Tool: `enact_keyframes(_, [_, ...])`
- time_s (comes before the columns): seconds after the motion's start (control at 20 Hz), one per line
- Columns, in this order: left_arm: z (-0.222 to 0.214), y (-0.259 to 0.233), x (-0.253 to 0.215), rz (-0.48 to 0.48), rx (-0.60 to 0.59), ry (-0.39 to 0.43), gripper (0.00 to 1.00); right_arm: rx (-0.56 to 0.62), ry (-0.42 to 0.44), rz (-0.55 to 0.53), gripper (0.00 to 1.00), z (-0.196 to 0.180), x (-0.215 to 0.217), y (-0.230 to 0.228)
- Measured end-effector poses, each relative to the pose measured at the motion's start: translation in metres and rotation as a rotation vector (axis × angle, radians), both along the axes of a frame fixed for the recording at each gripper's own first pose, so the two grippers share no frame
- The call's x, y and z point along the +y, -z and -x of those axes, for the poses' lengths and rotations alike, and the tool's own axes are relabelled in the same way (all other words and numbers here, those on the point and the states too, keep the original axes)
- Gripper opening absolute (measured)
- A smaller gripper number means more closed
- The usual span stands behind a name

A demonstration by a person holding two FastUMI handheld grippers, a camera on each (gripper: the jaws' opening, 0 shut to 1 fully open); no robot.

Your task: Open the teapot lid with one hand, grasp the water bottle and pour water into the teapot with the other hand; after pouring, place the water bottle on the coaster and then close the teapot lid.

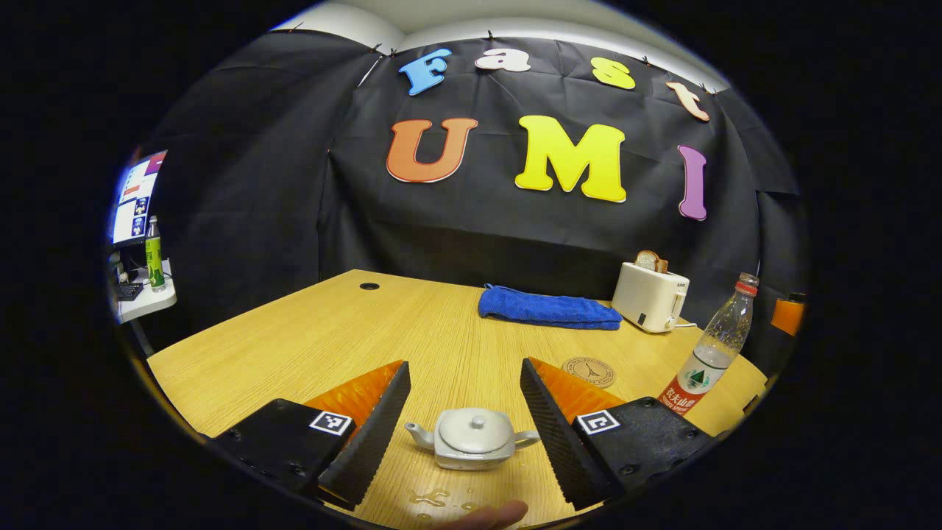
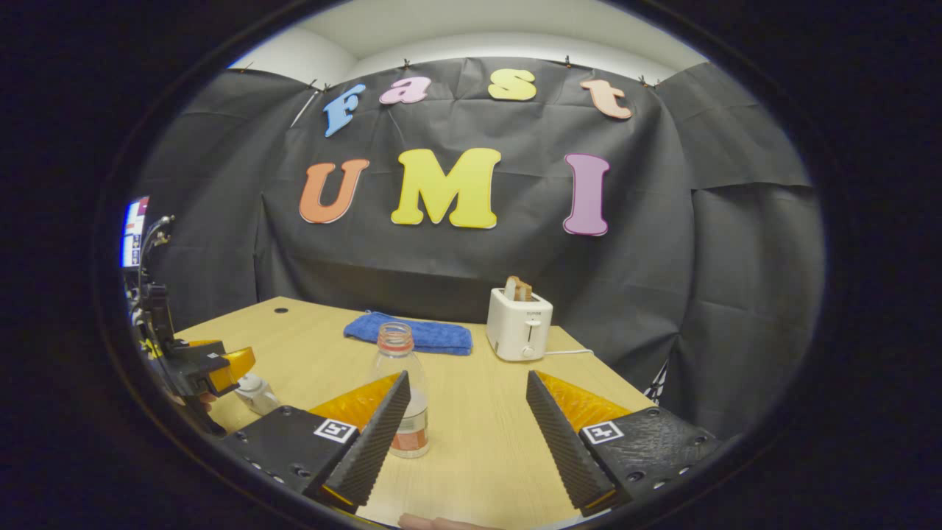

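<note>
In the left gripper view the left gripper [image 1: 465,412] has its fingers spread wide, holding nothing, with the teapot [image 1: 473,439] sitting on the wooden table [image 1: 294,346] between them near the tips. Its lid [image 1: 475,425] is on, the spout points left across the view and the handle right, so its long axis runs side to side between the two fingers. Small drops of water [image 1: 434,500] lie on the table just in front of the pot. This view also takes in the round coaster [image 1: 589,371], bare, between the teapot and the water bottle [image 1: 711,346], which stands upright and uncapped to the right. In the right gripper view the right gripper [image 2: 467,412] is likewise spread open and empty; the water bottle [image 2: 401,390] stands upright just behind its left finger, not touched. At the left edge the left gripper [image 2: 221,368] hovers beside the teapot [image 2: 256,394]. Both views show a blue towel [image 1: 548,308] and a toaster [image 2: 519,324] at the back of the table.
</note>
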State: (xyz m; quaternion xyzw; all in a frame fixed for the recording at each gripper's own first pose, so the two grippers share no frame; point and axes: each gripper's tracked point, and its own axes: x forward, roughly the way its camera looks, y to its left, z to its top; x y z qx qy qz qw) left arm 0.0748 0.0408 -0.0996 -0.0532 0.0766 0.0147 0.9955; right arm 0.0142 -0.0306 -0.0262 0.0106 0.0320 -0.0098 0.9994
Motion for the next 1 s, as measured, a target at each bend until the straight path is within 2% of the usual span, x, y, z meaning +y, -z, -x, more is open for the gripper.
enact_keyframes(0.1, [-0.005,0.007,0.001,-0.024,0.003,0.007,0.93,0.006,-0.005,0.002,0.95,-0.001,0.002,0.003])
enact_keyframes(0.2, [-0.009,0.01,-0.001,-0.035,-0.015,0.019,0.84,0.015,-0.006,0.004,0.98,-0.002,0.002,0.006])
enact_keyframes(0.25, [-0.011,0.01,-0.001,-0.042,-0.025,0.02,0.75,0.021,-0.005,0.003,0.98,-0.004,0.002,0.007])
enact_keyframes(0.35, [-0.015,0.02,0.001,-0.049,-0.003,0.014,0.69,0.029,-0.006,0.002,0.95,-0.004,0.003,0.01])
enact_keyframes(0.5, [-0.015,0.024,-0.006,-0.035,0.009,0.04,0.68,0.034,-0.006,0.003,0.95,-0.005,0.003,0.01])
enact_keyframes(0.55, [-0.017,0.028,-0.007,-0.04,0.017,0.045,0.61,0.035,-0.007,0.005,0.95,-0.006,0.005,0.012])
enact_keyframes(0.6, [-0.018,0.032,-0.006,-0.049,0.035,0.044,0.67,0.038,-0.01,0.006,0.95,-0.005,0.005,0.012])
enact_keyframes(0.7, [-0.018,0.03,-0.008,-0.062,0.022,0.056,0.66,0.042,-0.014,0.013,0.95,-0.006,0.007,0.013])
enact_keyframes(0.8, [-0.018,0.029,-0.015,-0.09,0.018,0.078,0.56,0.042,-0.009,0.021,0.95,-0.006,0.005,0.013])
enact_keyframes(0.85, [-0.02,0.029,-0.013,-0.115,0.012,0.076,0.48,0.041,-0.004,0.021,0.95,-0.006,0.004,0.013])
enact_keyframes(1.0, [-0.02,0.028,-0.015,-0.166,0.002,0.072,0.37,0.049,-0.002,0.015,0.95,-0.008,0.005,0.016])
